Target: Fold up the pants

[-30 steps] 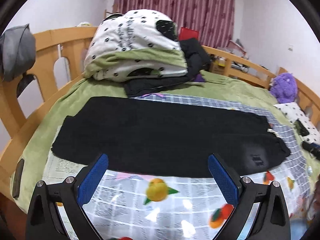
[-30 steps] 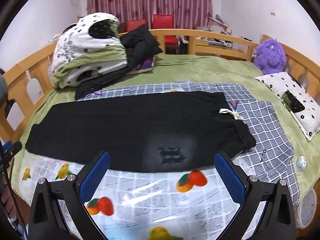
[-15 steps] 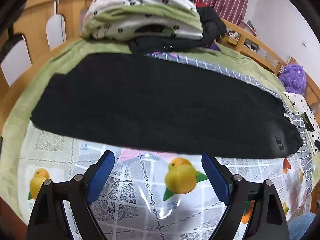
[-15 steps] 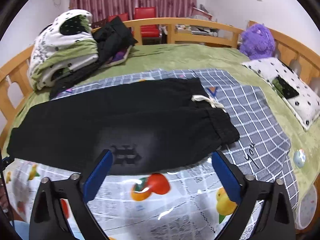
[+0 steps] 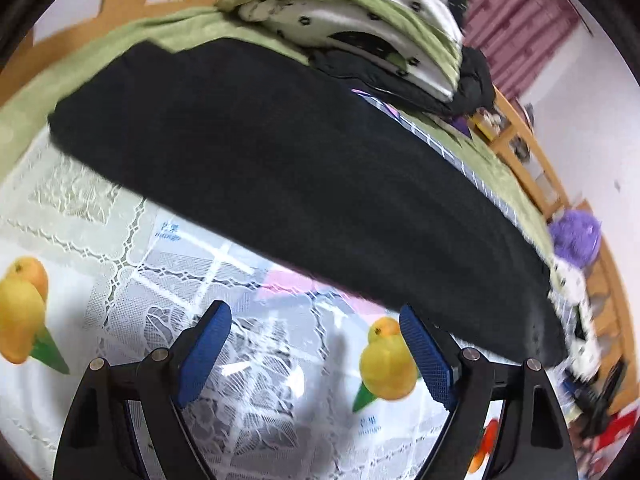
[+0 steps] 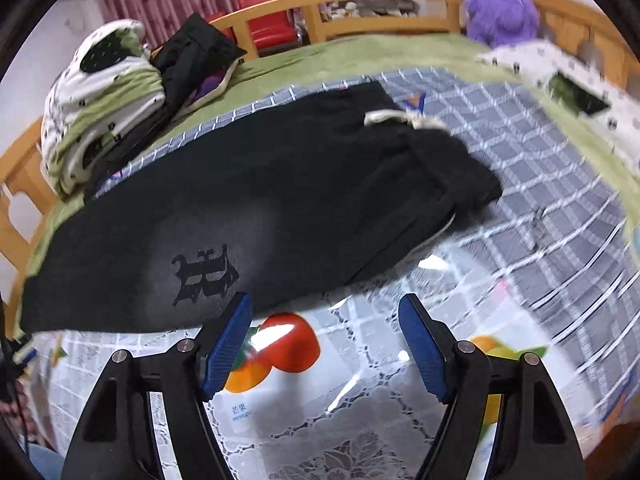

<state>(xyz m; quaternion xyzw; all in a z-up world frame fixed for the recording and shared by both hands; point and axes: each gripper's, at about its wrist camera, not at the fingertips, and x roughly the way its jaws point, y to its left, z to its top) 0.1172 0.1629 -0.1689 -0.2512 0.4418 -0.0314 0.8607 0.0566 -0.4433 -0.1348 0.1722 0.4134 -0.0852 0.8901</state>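
Black pants (image 6: 280,200) lie flat on the bed (image 6: 380,52), on top of a fruit-print plastic sheet (image 6: 340,420) and a grey checked cloth (image 6: 540,152); looks already doubled leg over leg. Long axis runs left-right across both views, so the near long edge faces both claws. Left claw (image 5: 316,344): released, nothing between the blue pads, hanging over the plastic sheet just short of the near edge of the pants (image 5: 300,168), toward the leg-hem end. Right claw (image 6: 324,332): also released, empty, just short of the near edge, between the printed logo (image 6: 206,280) and the waistband with its white drawstring (image 6: 404,118). Waist end is the right claw's side, hem end the left's. Neither touches fabric yet, as far as I can tell. My read: next fold goes end to end, and each claw first needs to pinch the near edge straight ahead. Both views blurred.
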